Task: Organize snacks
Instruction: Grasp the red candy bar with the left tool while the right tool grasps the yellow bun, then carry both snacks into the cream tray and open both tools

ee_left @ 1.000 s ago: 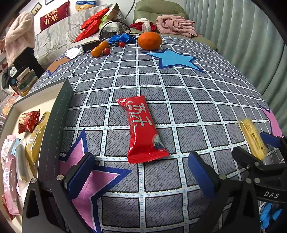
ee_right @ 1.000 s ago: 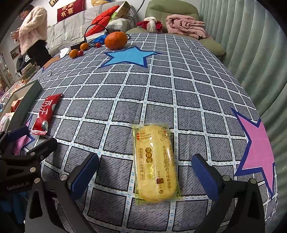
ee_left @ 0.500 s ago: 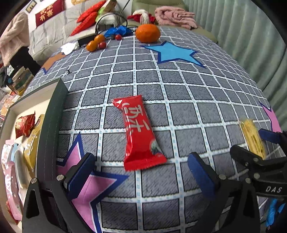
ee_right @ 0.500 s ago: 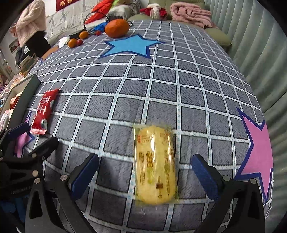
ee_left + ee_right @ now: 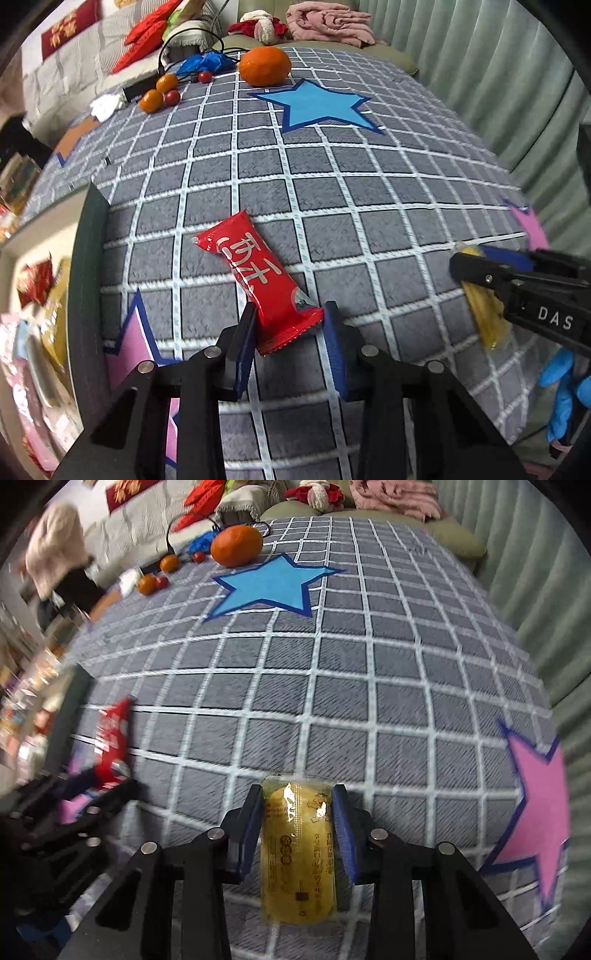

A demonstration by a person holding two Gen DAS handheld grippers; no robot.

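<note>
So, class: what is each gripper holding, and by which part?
Both are closing: left gripper around the red packet's near end; right gripper across the yellow cake's long sides.

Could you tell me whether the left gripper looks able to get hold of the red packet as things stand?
Probably yes: the left gripper is closing with the red packet's near end already between its pads, and nothing blocks it.

**A lived-in home, most likely a living room**

A soft surface under a grey checked cover [image 5: 332,192] with blue and pink stars fills both views. Behind it stands a striped sofa [image 5: 66,70] with red cushions [image 5: 144,44], and a green armchair [image 5: 454,535] heaped with a pink blanket [image 5: 328,18] (a plush toy sits beside it). Pale green curtains [image 5: 498,85] hang on the right. Loose fruit, among it a large orange [image 5: 264,66], lies on the cover.
</note>
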